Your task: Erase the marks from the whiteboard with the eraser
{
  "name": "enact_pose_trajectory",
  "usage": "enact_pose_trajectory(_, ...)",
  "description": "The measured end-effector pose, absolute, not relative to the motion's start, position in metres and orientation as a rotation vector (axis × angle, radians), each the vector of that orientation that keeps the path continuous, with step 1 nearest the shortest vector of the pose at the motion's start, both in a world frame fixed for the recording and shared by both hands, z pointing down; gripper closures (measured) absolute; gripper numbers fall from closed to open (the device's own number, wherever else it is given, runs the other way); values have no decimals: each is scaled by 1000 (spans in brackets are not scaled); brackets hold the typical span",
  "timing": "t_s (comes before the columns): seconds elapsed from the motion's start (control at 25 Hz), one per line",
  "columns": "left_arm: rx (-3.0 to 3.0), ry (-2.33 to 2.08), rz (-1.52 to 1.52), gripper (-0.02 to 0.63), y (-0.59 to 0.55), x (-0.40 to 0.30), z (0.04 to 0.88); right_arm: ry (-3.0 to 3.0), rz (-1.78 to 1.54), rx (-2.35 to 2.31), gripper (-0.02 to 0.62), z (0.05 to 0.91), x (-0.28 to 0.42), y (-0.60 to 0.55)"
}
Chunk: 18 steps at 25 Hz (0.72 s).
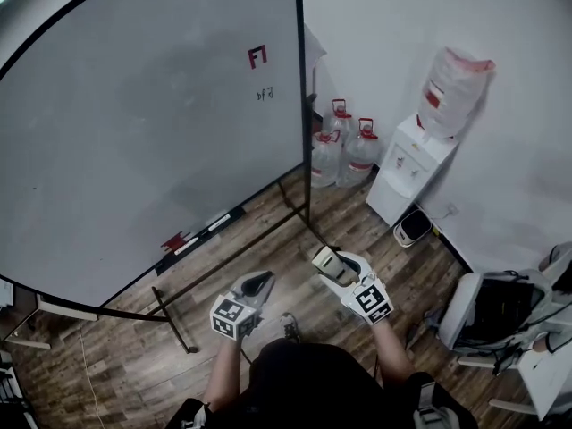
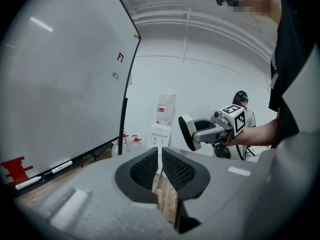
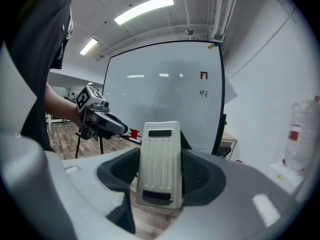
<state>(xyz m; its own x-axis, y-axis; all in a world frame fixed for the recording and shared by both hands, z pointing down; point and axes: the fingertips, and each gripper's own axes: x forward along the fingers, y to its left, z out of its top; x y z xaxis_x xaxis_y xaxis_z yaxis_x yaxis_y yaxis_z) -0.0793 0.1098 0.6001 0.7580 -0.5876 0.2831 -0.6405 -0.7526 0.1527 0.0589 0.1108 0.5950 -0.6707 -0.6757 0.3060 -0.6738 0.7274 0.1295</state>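
Note:
A large whiteboard on a black stand carries a red mark and a small dark scribble near its upper right corner; both show in the right gripper view as the red mark and scribble. My right gripper is shut on a white eraser, held low over the floor, well short of the board. The eraser faces the board in the left gripper view. My left gripper hangs beside it, jaws together with nothing between them.
The board's tray holds a marker and a red object. The black stand legs run across the wood floor. Water bottles and a dispenser stand right of the board. A seated person is behind.

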Motion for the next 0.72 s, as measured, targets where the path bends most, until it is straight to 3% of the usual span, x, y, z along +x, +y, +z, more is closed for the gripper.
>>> enact_pose_trajectory(0.72, 2756, -896, 264, 572, 10, -114, 595, -2555, -2, 1135, 336, 590, 24, 15)
